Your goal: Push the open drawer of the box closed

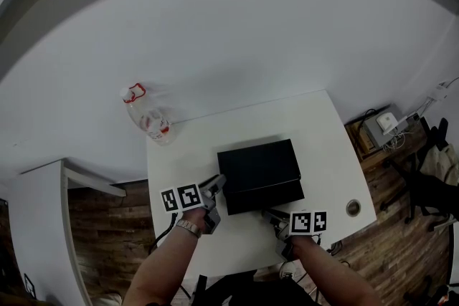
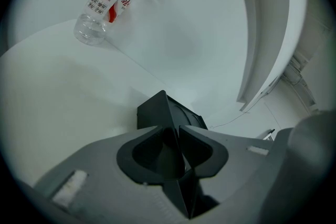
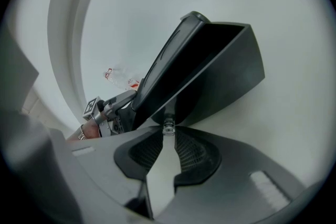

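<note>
A black box (image 1: 258,167) sits mid-table, its drawer (image 1: 267,195) standing a little out toward me. My left gripper (image 1: 217,185) is at the box's near left corner, jaws shut with nothing between them; in the left gripper view its tips (image 2: 177,129) meet against the box corner (image 2: 161,108). From the front, my right gripper (image 1: 272,214) reaches the drawer. Seen from the right gripper view, its tips (image 3: 168,132) are closed on the small clear knob (image 3: 168,125) of the drawer front (image 3: 220,78).
An empty plastic bottle (image 1: 149,116) with a red cap ring lies at the table's far left corner. A round cable grommet (image 1: 353,208) sits near the table's (image 1: 315,125) right front edge. Off the table to the right stand a small device (image 1: 387,122) and cables.
</note>
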A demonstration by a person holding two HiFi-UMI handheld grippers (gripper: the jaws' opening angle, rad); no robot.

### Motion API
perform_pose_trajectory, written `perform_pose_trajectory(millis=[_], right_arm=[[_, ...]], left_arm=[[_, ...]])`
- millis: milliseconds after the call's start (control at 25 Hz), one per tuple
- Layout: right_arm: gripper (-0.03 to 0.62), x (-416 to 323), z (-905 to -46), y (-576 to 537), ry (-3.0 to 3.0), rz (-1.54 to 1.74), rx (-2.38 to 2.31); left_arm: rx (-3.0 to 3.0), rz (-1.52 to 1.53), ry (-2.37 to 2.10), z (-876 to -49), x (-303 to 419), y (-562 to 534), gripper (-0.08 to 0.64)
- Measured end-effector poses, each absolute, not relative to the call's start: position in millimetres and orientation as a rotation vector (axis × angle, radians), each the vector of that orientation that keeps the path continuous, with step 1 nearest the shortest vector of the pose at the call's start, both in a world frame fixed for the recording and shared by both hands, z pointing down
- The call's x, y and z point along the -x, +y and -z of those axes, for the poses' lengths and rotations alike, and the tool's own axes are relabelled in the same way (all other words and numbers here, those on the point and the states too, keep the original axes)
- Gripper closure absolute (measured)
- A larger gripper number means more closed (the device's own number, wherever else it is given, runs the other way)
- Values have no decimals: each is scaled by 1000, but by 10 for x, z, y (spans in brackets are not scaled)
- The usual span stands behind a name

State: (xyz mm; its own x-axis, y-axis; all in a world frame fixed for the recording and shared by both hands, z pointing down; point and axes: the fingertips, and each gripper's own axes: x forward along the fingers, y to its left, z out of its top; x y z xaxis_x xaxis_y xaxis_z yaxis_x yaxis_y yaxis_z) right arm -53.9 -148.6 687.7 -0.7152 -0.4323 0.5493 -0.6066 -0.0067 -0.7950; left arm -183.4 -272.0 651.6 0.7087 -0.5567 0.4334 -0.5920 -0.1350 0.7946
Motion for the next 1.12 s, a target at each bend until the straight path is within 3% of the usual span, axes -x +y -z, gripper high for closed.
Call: perform_pose_trajectory(millis=[1120], right_arm=[[522, 579, -6904, -2064, -2083, -1733, -1134]], left_arm=[[-1790, -15, -906, -6502, 1825, -2708, 451]])
